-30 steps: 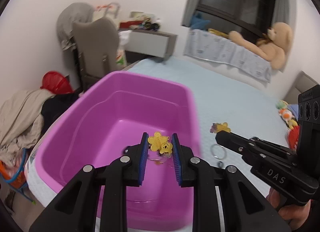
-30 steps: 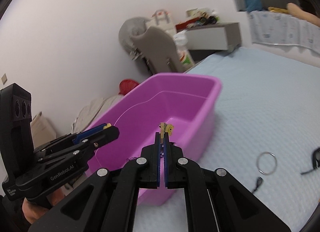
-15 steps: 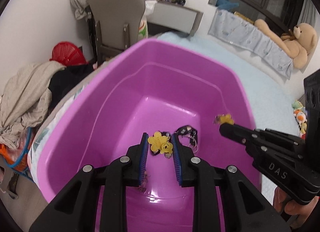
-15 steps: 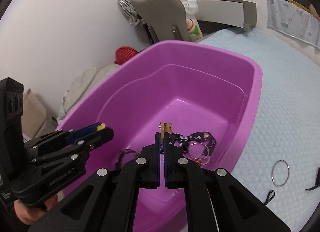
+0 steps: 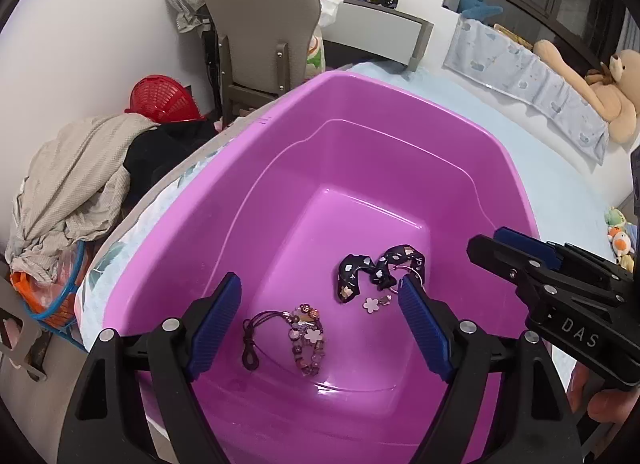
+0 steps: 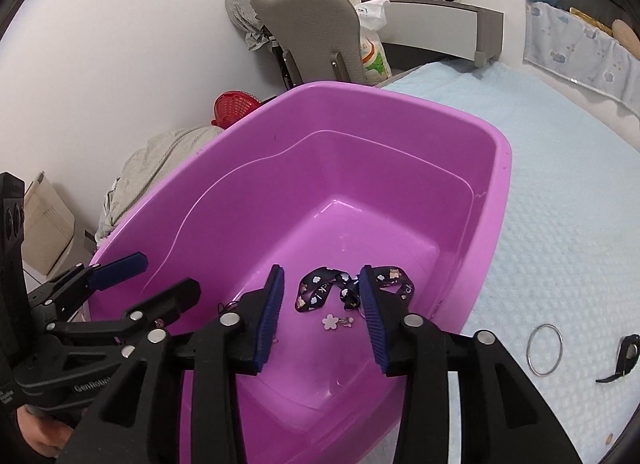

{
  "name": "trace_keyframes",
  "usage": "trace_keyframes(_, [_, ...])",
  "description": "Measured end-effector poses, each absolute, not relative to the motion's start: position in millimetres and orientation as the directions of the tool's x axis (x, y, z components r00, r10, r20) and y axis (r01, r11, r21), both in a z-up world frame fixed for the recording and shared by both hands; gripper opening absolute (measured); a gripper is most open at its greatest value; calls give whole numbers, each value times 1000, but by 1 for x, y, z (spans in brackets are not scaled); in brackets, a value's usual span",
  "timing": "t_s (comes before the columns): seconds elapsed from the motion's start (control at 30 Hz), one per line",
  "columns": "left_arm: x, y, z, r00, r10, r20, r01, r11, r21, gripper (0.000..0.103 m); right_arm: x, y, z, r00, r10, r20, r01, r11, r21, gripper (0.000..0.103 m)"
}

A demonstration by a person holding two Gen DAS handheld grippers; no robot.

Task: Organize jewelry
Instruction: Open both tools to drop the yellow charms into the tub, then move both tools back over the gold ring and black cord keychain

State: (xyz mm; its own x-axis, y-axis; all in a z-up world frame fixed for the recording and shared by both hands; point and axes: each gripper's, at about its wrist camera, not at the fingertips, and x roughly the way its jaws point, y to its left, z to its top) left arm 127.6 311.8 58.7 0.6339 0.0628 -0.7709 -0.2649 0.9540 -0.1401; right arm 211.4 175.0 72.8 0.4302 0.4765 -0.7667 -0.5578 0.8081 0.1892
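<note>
Grippers both over a purple tub (image 5: 516, 184) on a pale blue bed (image 6: 560, 200). Left gripper (image 5: 320, 320) spread wide, blue pads (image 5: 216, 324) far apart, nothing held between. Right gripper (image 6: 322, 316) likewise parted, though less widely, and empty; seen from the left wrist camera as a black shape at the tub's right rim.

On the tub floor, between the left fingers: beaded bracelet (image 5: 306, 336) in pinks and purples with a small flower charm, joined to a dark cord loop (image 5: 252, 340) on its left. Further in and to the right: black printed lanyard (image 5: 372, 268), crumpled, with a pale flower charm (image 5: 371, 305) and a smaller trinket just beside it, near the right pad. Same lanyard between the right gripper's fingers in the right wrist view, charm lying just in front of it.

Outside the tub, on the bed to the right: metal ring (image 6: 545, 349), and past it a black clip-like piece (image 6: 622, 360), kind unclear. Both well apart from the tub.

Behind: grey chair (image 5: 260, 24), red basket (image 5: 164, 100), heap of clothes (image 5: 76, 184), teddy bear (image 5: 612, 104) on the far side of the bed.
</note>
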Motion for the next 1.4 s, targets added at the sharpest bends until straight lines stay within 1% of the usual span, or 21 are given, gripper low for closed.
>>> trace_keyframes(0.47, [117,304,68,641,75,-764,-266,955,-129,79,200,162,79,437,493,-752,-543,811,216,42])
trace_keyframes(0.57, [114,302,72,643,82,-762,-266,956,-121,79,197,160,80,439,495,-750,-542,811,218,44])
trace_keyframes(0.83, [103,291,82,646,93,-757,-259,960,-102,79,184,149,84,437,506,-743,-534,811,239,45])
trace_keyframes(0.97, [97,283,84,646,86,-758,-251,963,-104,79,173,138,87,443,518,-732,-527,811,254,49])
trace_keyframes(1.23, [83,253,86,646,51,-762,-207,972,-111,79,148,101,90,465,527,-712,-490,822,289,49])
trace_keyframes(1.4, [70,228,94,662,15,-749,-163,979,-124,79,128,59,90,499,512,-699,-426,848,316,50])
